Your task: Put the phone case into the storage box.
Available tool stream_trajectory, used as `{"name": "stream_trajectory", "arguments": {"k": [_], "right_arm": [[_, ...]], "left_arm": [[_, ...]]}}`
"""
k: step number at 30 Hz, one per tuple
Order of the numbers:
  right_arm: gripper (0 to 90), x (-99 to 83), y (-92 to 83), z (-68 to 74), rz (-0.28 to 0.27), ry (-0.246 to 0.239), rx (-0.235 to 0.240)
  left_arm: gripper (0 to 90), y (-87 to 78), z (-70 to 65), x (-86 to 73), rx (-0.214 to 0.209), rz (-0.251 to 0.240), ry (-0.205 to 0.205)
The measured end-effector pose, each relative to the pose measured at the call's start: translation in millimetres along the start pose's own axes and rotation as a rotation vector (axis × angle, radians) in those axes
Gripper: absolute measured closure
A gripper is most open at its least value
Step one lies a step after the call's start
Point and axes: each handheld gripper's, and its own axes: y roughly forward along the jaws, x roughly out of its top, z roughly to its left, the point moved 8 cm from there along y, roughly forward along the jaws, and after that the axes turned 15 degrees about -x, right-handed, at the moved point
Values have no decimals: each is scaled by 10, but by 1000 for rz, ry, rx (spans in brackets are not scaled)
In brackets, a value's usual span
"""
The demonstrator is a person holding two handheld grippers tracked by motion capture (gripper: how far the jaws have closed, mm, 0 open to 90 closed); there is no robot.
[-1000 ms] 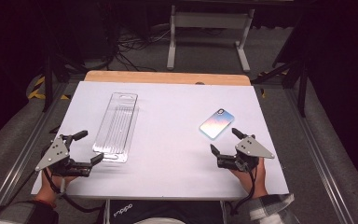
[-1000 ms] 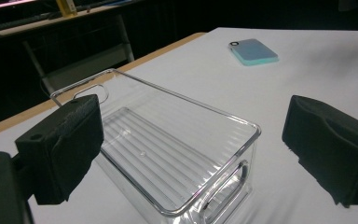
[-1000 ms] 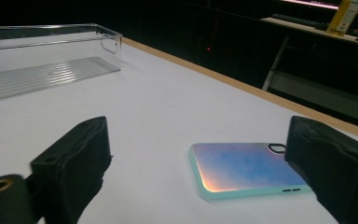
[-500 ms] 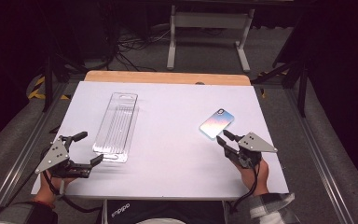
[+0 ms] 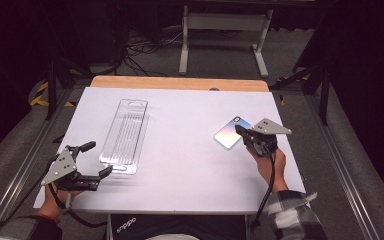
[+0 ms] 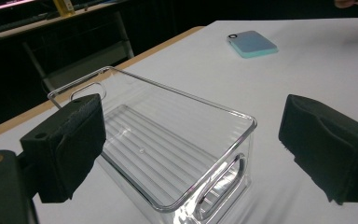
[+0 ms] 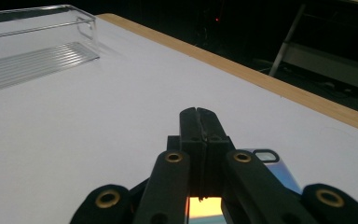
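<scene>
White table (image 5: pixel 190 165): phone case (image 5: pixel 228 133) lies outside clear tray (image 5: pixel 125 135); right gripper (image 5: pixel 240 130) closed empty, perhaps touching it; left gripper (image 5: pixel 92 159) apart.

Clear glossy plastic tray (image 5: pixel 125 134), ribbed floor, smooth rim. Phone case (image 5: pixel 230 133): smooth, iridescent sheen, pale teal edge. Tabletop (image 5: pixel 190 165): matt white sheet, bare wood strip (image 5: pixel 180 83) along far edge. Left gripper (image 6: pixel 191 154) pads (image 6: pixel 70 144) matt black, slightly rough. Right gripper (image 7: pixel 199 116) arms smooth black plastic, brass-look rivets.
</scene>
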Motion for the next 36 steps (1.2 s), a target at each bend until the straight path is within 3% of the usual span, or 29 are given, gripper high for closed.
{"name": "stream_trajectory", "arguments": {"k": [2,4,5,7,13,18,21,26,29,31,36], "right_arm": [[900,14,59,-19,4,3,2],[900,44,373,-77,60,-22,-6],[900,44,373,-77,60,-22,-6],[900,41,555,-116,100,-44,-11],[900,51,892,-256,165,-29,-21],[900,-121,1119,-255,248,-37,-41],[900,-204,1198,-272,275,-26,-50],[900,-314,1292,-402,314,2,-105],[900,-394,1358,-451,363,-14,-127],[900,-378,1385,-426,355,-11,-120],[900,-420,1458,-391,386,-63,-131]], "left_arm": [[80,2,-2,-5,0,2,-4],[80,4,-2,-8,1,-1,-4],[80,2,0,-9,-1,2,0],[80,11,-15,-13,-3,2,-7],[80,34,-34,-17,-11,15,8],[80,40,-34,-18,-12,23,21],[80,55,-54,-22,-18,25,14],[81,71,-60,-25,-23,28,17],[83,69,-70,-19,-28,20,10],[83,68,-62,-24,-27,25,16],[83,69,-67,-26,-32,30,25]]}}
